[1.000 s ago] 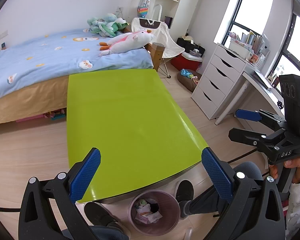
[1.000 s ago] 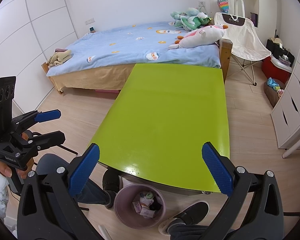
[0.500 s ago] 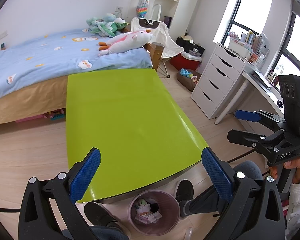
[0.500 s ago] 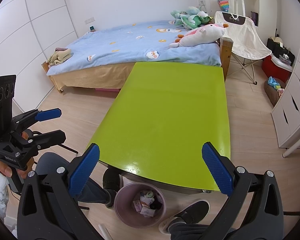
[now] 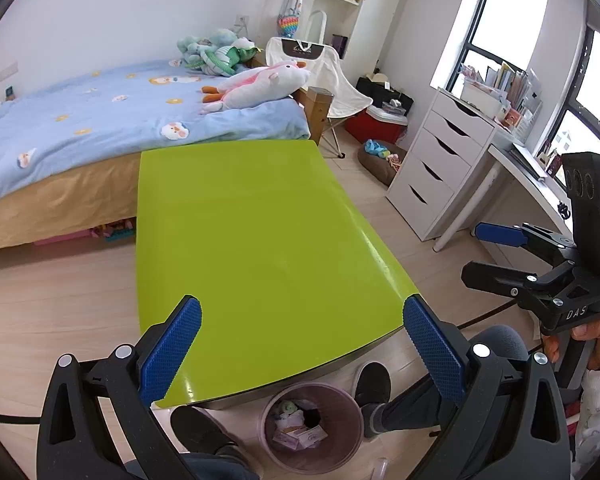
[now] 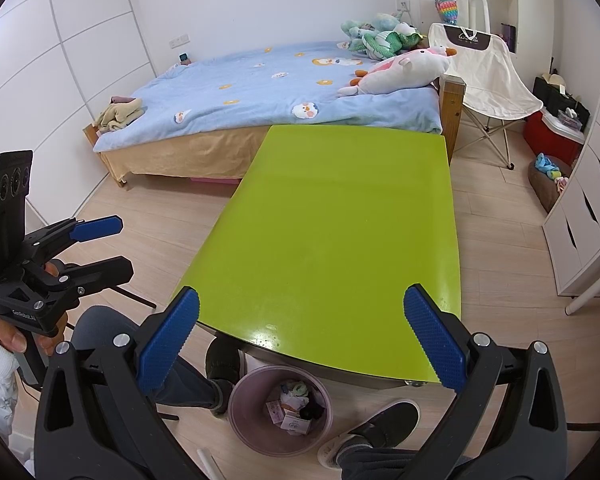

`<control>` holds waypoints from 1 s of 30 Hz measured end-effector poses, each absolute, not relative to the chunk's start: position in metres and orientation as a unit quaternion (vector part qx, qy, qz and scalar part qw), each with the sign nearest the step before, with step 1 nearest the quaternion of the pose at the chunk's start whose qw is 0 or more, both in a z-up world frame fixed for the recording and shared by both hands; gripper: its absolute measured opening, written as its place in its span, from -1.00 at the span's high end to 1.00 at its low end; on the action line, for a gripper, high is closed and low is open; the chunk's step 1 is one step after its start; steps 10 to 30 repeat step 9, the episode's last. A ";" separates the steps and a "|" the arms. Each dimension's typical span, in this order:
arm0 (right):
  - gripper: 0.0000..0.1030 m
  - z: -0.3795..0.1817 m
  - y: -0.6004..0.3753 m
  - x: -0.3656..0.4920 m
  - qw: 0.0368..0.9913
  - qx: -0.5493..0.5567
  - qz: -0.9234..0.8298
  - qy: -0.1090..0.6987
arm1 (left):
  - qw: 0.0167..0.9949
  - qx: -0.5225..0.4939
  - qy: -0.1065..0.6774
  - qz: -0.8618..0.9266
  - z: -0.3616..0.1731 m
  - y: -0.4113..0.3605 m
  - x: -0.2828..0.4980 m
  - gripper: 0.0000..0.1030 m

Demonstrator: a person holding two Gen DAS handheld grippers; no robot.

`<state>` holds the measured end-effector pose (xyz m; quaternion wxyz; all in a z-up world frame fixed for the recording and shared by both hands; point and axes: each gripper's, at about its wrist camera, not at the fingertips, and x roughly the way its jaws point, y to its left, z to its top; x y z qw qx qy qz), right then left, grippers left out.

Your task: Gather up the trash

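Bare green table (image 5: 256, 240) beside blue bed (image 5: 100, 120); pink bin (image 5: 311, 426) of trash below. Left hand-held gripper (image 5: 300, 354) and right hand-held gripper (image 6: 300, 344) spread wide, empty.

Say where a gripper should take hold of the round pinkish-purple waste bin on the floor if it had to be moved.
Grip the thin upper rim of the round pinkish-purple waste bin, coming down from above on its near side. The bin stands upright with its mouth open, its far side is tucked under the green table edge, and shoes flank it. One finger goes inside, one outside. Both the left gripper and right gripper are open and empty.
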<state>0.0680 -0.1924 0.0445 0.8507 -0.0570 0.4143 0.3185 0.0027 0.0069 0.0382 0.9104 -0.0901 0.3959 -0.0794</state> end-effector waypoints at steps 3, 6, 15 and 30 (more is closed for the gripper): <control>-0.94 0.044 -0.193 0.068 0.851 -0.058 0.319 0.414 | 0.910 -0.085 0.398 -0.076 0.038 0.008 0.004 -0.88; -0.95 0.044 -0.193 0.068 0.851 -0.057 0.319 0.414 | 0.910 -0.079 0.401 -0.073 0.037 0.006 0.006 -0.88; -0.94 0.044 -0.193 0.068 0.850 -0.057 0.319 0.415 | 0.909 -0.077 0.402 -0.072 0.036 0.006 0.007 -0.88; -0.94 0.044 -0.193 0.068 0.850 -0.057 0.319 0.415 | 0.909 -0.077 0.402 -0.072 0.036 0.006 0.007 -0.88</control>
